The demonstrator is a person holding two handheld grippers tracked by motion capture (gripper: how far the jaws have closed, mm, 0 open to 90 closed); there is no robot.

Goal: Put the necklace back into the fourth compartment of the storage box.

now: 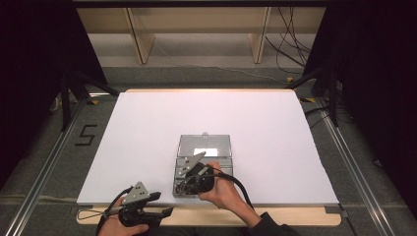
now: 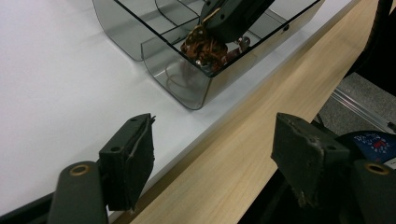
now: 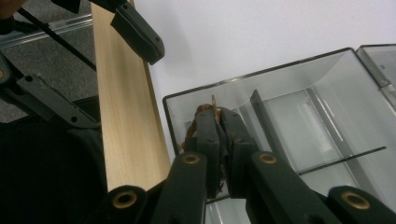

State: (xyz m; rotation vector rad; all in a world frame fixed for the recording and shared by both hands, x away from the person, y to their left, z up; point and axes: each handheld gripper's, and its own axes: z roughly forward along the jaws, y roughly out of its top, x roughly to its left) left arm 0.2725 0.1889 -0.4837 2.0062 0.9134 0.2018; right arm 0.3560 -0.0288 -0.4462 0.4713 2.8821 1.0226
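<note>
A dark-curtained room w/ a grey floor and wooden shelving at the back is seen; a wooden desk [image 1: 275, 217] topped by a white board [image 1: 162, 132] is set in the middle. Near the front edge of the desk, about centre, a clear smoky plastic box [image 1: 183, 189] w/ compartments is laid open, its lid [image 1: 204, 145] folded back toward the far edge.

The right gripper [image 3: 219, 122] is dipped into the box's front-left compartment, jaws pinched nearly together on a tangle of brownish rubber bands [image 2: 208, 49] — a grip is judged likely, and the bundle is seen right under the tips in the left gripper view. The left gripper [image 2: 212, 154] is held idle at the front-left corner of the desk, jaws spread wide, nothing between them.

Progress, as judged: bands are gripped but not yet lifted clear of the box or let go; either move is left to do. Other compartments appear bare. Cables are trailed across the floor at the back right.
</note>
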